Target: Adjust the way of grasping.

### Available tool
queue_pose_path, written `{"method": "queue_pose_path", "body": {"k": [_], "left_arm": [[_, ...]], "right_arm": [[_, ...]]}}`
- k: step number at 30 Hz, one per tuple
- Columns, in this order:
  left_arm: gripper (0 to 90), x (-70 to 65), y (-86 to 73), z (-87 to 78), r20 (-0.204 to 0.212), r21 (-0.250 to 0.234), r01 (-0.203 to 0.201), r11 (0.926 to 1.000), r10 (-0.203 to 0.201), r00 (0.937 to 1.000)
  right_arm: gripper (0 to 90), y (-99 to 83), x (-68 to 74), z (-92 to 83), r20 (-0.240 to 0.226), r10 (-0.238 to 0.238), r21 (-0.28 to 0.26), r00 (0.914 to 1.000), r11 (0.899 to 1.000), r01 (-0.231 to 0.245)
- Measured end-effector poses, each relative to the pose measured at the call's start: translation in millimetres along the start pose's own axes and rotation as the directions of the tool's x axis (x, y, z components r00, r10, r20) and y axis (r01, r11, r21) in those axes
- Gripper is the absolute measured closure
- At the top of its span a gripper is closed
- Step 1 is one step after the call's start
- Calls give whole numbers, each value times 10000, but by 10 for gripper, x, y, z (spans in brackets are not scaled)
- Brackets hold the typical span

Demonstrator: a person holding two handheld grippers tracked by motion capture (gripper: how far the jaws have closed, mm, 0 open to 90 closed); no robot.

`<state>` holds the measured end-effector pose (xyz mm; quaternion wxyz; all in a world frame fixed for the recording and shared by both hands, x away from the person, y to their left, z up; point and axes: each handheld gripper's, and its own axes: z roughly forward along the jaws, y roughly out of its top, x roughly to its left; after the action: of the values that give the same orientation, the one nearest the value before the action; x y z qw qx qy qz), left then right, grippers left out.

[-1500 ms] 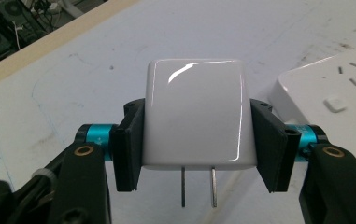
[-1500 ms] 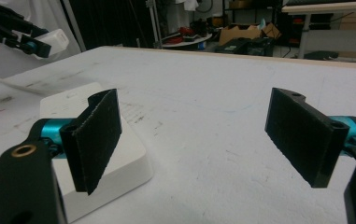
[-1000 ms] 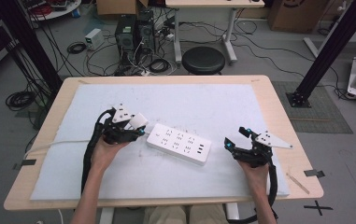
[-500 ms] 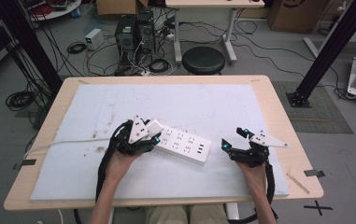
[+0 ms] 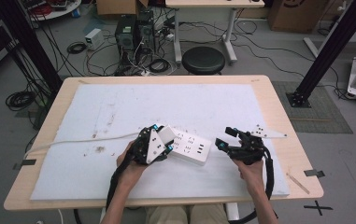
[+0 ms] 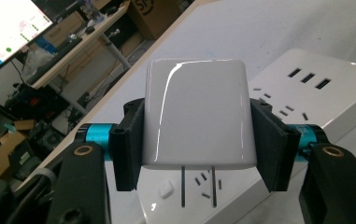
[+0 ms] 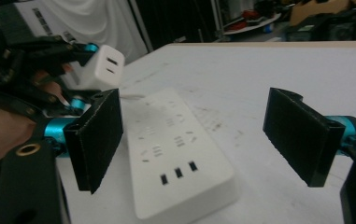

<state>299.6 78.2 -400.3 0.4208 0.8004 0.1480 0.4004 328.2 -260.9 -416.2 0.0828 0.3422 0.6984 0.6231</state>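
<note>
A white power strip (image 5: 190, 145) lies on the white mat near the table's front middle, also seen as the power strip (image 6: 316, 88) and power strip (image 7: 175, 154). My left gripper (image 5: 162, 140) is shut on a white two-pin charger (image 6: 196, 119), its pads pressing both sides. The charger (image 5: 167, 134) hangs just above the strip's left end, pins pointing down toward the sockets. From the right gripper view the charger (image 7: 101, 67) shows its two USB ports. My right gripper (image 5: 223, 138) stands open to the right of the strip, nothing between its pads (image 7: 96, 140).
The strip's white cable (image 5: 82, 139) runs left across the mat (image 5: 119, 107) and off the table's left edge. A stool (image 5: 204, 59), computers and cables sit on the floor beyond the far edge. A black frame post (image 5: 325, 51) stands at the right.
My left gripper has carried the charger rightward and slightly down, from left of the strip to over its left end. The right gripper has barely moved.
</note>
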Motion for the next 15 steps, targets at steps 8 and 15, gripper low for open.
{"method": "queue_pose_path", "body": {"k": [8, 15], "left_arm": [[424, -232, 64, 85, -418, -594, -974, 9935, 951, 9946], [424, -416, 107, 107, -809, -1188, -1874, 9751, 1786, 9806]], "right_arm": [[207, 116, 121, 165, -961, 3, 657, 9954, 9978, 60], [207, 106, 161, 213, -1429, 166, 909, 9896, 9959, -36]]}}
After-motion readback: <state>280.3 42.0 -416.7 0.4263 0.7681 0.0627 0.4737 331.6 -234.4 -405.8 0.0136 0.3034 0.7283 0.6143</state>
